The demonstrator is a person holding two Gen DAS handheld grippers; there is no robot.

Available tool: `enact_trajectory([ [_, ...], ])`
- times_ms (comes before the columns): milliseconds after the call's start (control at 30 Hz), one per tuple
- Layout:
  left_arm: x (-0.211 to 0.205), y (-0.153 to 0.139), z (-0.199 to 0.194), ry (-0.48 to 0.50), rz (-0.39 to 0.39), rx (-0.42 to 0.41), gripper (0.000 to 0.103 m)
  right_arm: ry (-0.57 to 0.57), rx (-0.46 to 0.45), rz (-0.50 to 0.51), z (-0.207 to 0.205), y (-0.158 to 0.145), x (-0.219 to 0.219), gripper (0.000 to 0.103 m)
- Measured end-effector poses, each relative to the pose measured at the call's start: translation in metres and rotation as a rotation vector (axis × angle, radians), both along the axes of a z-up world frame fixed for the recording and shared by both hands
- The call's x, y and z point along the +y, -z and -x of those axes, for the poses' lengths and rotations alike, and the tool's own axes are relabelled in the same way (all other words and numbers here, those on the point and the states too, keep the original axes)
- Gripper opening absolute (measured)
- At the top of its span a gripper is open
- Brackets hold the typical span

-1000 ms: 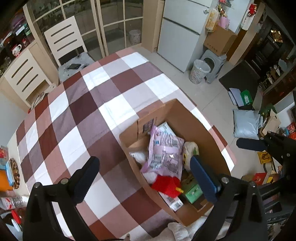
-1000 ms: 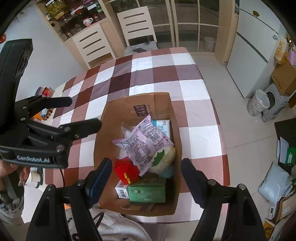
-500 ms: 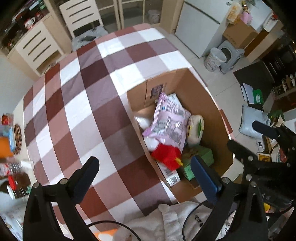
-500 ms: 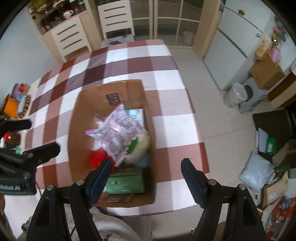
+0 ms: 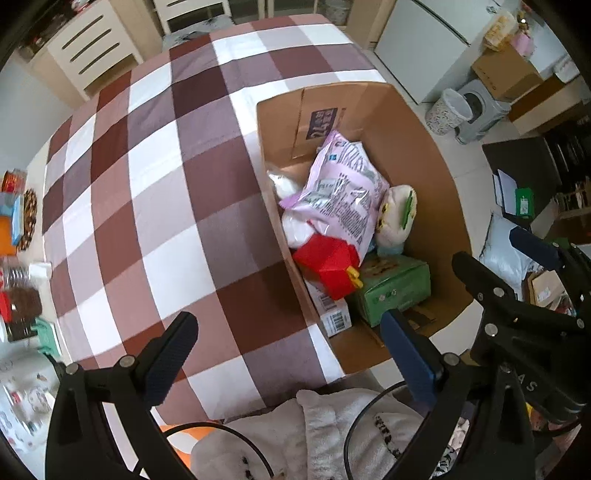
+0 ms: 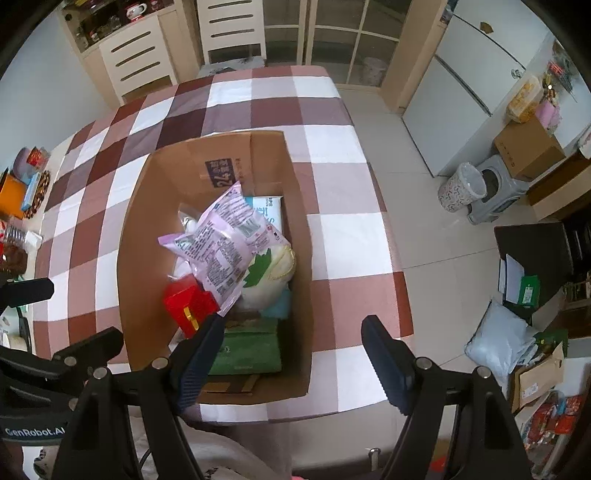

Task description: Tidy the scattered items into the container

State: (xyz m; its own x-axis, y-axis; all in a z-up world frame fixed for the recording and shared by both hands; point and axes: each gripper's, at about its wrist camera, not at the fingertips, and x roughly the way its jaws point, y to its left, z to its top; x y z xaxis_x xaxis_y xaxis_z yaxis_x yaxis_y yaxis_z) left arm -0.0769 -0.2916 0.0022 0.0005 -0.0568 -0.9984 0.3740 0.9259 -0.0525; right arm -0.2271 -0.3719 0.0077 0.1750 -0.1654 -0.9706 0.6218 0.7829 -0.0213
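A brown cardboard box point(image 5: 436, 155) point(image 6: 136, 229) stands open on the checked tablecloth near the table's front right corner. Inside lie a pink snack bag point(image 5: 340, 192) point(image 6: 225, 243), a red toy box point(image 5: 328, 266) point(image 6: 186, 302), a green carton point(image 5: 395, 291) point(image 6: 247, 350), a cream and green pouch point(image 5: 399, 214) point(image 6: 273, 269) and white packets. My left gripper point(image 5: 288, 350) is open and empty, high above the table's front edge left of the box. My right gripper point(image 6: 291, 354) is open and empty above the box's near end.
The checked tablecloth point(image 5: 155, 192) point(image 6: 332, 206) is bare beyond the box. Jars, tins and snacks point(image 5: 18, 229) point(image 6: 22, 192) crowd the table's left edge. White chairs point(image 6: 229, 29) stand at the far end. A bin and stool point(image 6: 476, 188) stand on the floor at the right.
Both grippers have swung back and risen, staying open. The box now sits more centred under the right gripper and to the right of the left gripper.
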Motion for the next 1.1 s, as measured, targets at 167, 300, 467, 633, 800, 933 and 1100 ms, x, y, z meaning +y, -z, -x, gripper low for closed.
enact_trajectory([
  [167, 0.004, 0.000, 0.005, -0.030, -0.013, 0.001, 0.100, -0.030, -0.004, -0.013, -0.002, 0.003, 0.004, 0.079],
  [300, 0.005, 0.000, 0.008, -0.043, -0.029, -0.006, 0.100, -0.053, -0.003, -0.018, -0.005, 0.005, 0.004, 0.079],
  [467, 0.006, 0.002, 0.009, -0.052, -0.028, 0.001, 0.100, -0.065, 0.000, -0.027, -0.007, 0.007, 0.004, 0.079],
  [633, 0.007, 0.004, 0.008, -0.059, -0.029, 0.008, 0.100, -0.068, 0.001, -0.033, -0.007, 0.009, 0.004, 0.079],
  [800, 0.006, 0.004, 0.008, -0.055, -0.043, 0.002, 0.100, -0.068, 0.006, -0.035, -0.008, 0.011, 0.004, 0.079],
  [933, 0.006, 0.006, 0.008, -0.057, -0.046, 0.013, 0.100, -0.070, 0.008, -0.036, -0.007, 0.012, 0.004, 0.079],
  [1100, 0.002, 0.010, 0.007, -0.044, -0.078, 0.034, 0.100, -0.070, 0.027, -0.031, -0.007, 0.016, 0.003, 0.079],
])
